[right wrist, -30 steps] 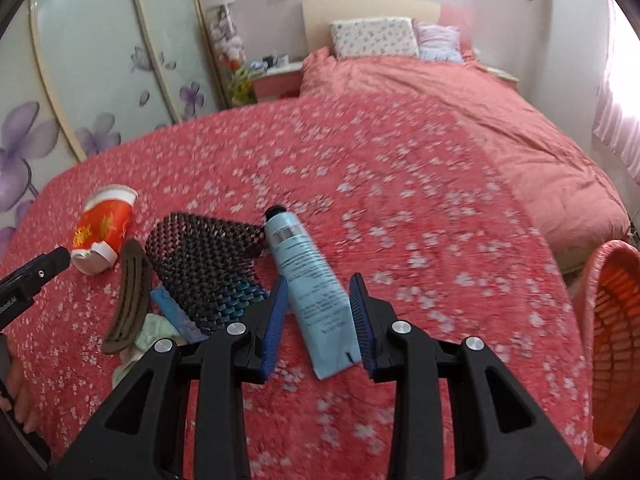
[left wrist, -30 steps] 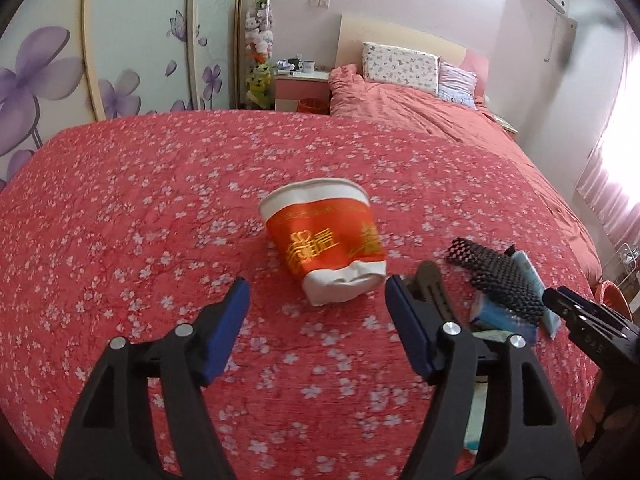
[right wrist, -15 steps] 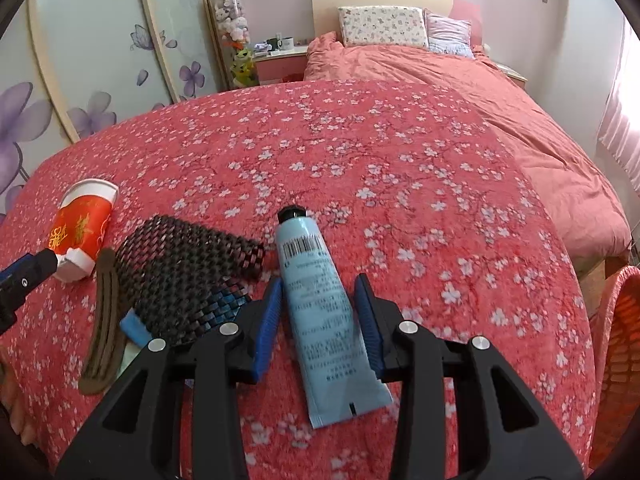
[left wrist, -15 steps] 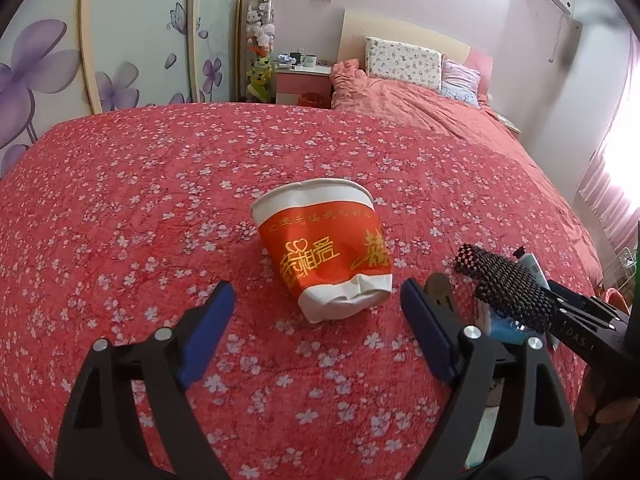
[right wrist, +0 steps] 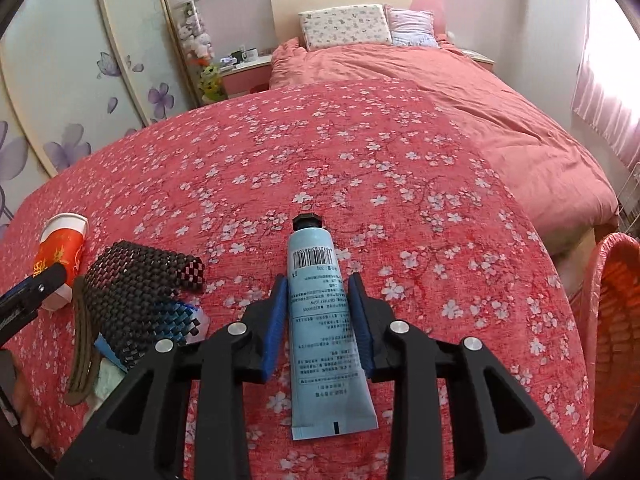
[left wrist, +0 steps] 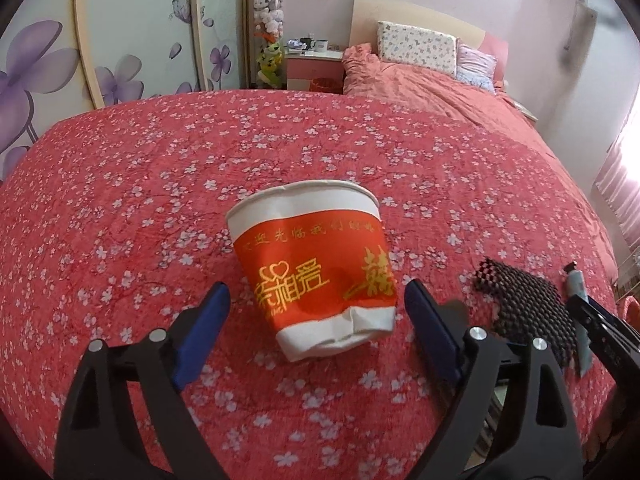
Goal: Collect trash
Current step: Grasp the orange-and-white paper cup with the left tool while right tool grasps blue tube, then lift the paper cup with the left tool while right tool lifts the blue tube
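Observation:
A crushed red and white paper cup lies on its side on the floral red bedspread. My left gripper is open, its blue pads on either side of the cup's base without touching it. The cup also shows far left in the right wrist view. A light blue cream tube with a black cap lies on the bedspread. My right gripper straddles the tube's middle, its pads close to both sides with a small gap.
A dark woven beaded mat lies left of the tube, with a brown hair clip and blue and white scraps beside it. An orange basket stands at the bed's right edge. Pillows lie at the far end.
My left gripper has moved closer to the cup, which now sits between its pads. My right gripper has moved forward over the tube and lined up with it.

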### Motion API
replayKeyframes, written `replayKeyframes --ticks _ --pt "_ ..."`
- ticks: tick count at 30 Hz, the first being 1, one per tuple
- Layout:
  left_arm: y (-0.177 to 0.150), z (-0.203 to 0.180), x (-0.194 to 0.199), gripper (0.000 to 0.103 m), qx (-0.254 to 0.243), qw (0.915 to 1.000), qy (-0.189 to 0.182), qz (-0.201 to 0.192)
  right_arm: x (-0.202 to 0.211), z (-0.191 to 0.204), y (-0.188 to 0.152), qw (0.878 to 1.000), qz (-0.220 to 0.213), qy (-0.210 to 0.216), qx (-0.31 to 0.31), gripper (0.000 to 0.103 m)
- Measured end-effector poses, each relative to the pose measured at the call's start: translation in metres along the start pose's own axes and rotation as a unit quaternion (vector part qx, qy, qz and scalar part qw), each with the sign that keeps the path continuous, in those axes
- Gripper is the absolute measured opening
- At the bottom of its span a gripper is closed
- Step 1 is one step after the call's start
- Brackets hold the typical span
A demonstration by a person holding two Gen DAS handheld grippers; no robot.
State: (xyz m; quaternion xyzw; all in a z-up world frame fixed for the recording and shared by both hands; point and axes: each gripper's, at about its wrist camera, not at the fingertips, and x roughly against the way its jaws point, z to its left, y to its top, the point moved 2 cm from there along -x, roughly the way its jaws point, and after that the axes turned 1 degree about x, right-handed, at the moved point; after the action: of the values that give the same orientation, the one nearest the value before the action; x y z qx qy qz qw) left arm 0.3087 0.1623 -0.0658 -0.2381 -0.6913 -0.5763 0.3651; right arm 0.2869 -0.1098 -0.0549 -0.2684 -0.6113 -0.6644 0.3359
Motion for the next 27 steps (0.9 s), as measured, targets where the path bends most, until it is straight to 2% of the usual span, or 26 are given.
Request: replayKeyframes --ticks 5,10,19,22,27 --pt "0.004 0.001 -0.012 0.086 0.011 0.9998 0.011 0.01 -0.001 0.003 -0.001 1.0 0.0 -0.001 0.003 0.032" --pt "0.004 0.004 -0.02 0.077 0.016 0.9997 0.008 0.017 -0.003 0.004 0.003 1.0 0.001 -0.001 0.005 0.033" --pt "0.012 0.006 -0.027 0.076 0.015 0.9996 0.017 0.015 -0.008 0.008 0.008 1.0 0.003 -0.003 0.011 0.035" --pt "0.013 0.007 -0.029 0.075 0.014 0.9997 0.015 0.013 -0.009 0.007 0.01 1.0 0.002 -0.001 0.009 0.03" --pt "0.01 0.009 -0.026 0.074 0.012 0.9998 0.01 0.008 -0.008 0.002 0.008 1.0 -0.001 0.013 0.002 0.029"
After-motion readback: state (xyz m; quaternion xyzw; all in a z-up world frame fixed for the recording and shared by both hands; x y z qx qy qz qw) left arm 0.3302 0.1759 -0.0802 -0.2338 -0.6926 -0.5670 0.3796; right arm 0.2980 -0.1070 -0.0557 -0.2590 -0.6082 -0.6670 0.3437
